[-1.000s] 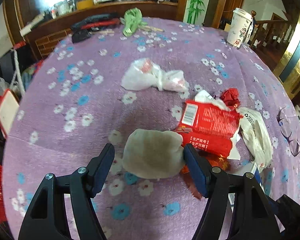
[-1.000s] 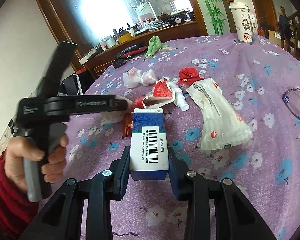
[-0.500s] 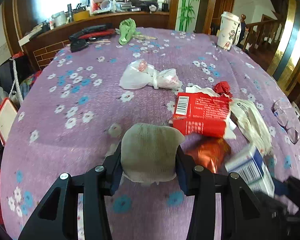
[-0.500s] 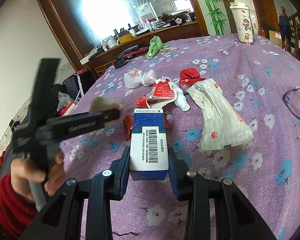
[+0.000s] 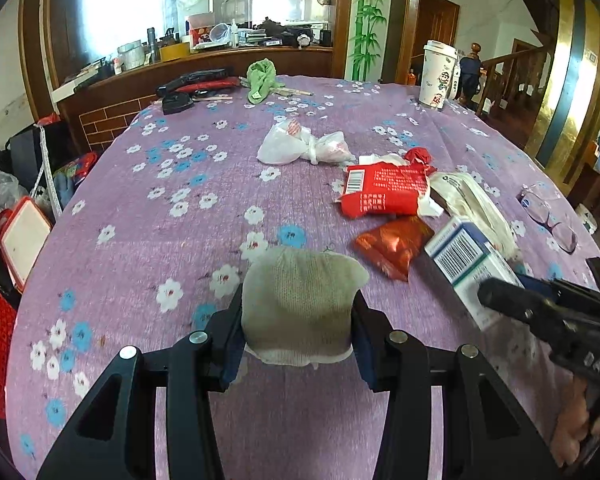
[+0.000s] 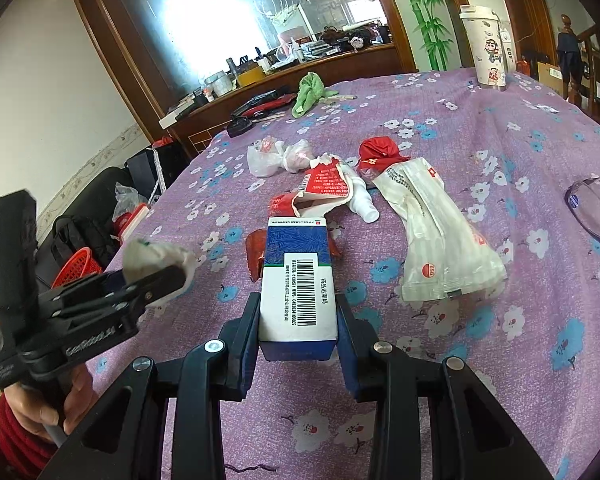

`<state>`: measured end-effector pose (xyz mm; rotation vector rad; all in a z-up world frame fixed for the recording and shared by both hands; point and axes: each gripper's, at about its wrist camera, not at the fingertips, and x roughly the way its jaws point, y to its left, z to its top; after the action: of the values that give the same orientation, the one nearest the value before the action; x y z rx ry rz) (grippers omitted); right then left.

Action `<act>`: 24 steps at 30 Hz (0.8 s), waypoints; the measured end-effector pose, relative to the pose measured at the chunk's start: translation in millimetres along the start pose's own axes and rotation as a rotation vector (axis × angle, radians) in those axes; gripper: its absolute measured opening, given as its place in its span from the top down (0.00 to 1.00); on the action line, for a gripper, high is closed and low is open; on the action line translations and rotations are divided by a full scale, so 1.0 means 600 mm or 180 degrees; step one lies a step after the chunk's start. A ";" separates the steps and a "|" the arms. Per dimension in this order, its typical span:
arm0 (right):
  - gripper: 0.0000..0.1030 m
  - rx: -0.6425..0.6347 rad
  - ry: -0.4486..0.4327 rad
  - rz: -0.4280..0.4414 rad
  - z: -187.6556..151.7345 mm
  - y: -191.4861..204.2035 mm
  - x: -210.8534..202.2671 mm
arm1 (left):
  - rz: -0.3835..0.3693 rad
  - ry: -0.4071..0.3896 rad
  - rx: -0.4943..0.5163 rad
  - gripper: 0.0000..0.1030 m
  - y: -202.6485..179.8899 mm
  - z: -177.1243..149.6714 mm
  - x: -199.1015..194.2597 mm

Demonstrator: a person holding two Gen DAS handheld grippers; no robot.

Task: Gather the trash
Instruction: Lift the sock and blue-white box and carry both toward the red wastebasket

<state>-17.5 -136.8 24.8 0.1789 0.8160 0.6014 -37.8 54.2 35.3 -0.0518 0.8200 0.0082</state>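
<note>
Your left tongs [image 5: 298, 332] pinch a crumpled grey-white knitted rag [image 5: 300, 300], lifted off the desk [image 5: 160, 220] with its purple flowered cloth. Your right tongs [image 6: 298, 336] clamp a blue-and-white barcoded carton [image 6: 298, 288]; red wrappers [image 5: 384, 194] and white bags [image 6: 432, 232] lie beyond.

Crumpled beige cloth [image 5: 300, 304] and blue-white carton [image 6: 298, 288] are clamped above the table.

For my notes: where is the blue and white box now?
The blue and white box is clamped in the right gripper, above the tablecloth, just before the red wrappers.
</note>
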 end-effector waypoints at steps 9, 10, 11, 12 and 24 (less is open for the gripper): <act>0.64 -0.0131 -0.0006 -0.0320 -0.003 0.021 -0.003 | 0.0049 -0.0062 0.0014 0.57 0.013 -0.022 -0.030; 0.64 -0.0153 0.0007 -0.0334 -0.005 0.027 -0.003 | 0.0062 -0.0079 0.0027 0.57 0.014 -0.025 -0.035; 0.64 -0.0176 0.0001 -0.0331 -0.008 0.036 -0.006 | 0.0065 -0.0082 0.0027 0.57 0.017 -0.027 -0.037; 0.64 -0.0212 -0.0005 -0.0324 -0.011 0.045 -0.010 | 0.0062 -0.0079 0.0022 0.56 0.020 -0.029 -0.039; 0.64 -0.0507 -0.0012 -0.0351 -0.033 0.126 -0.029 | 0.0081 -0.0116 -0.0089 0.56 0.052 -0.052 -0.067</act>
<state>-74.1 -86.2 50.6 -0.0105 0.7655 0.5592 -88.5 84.4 42.1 -0.0676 0.7842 0.0444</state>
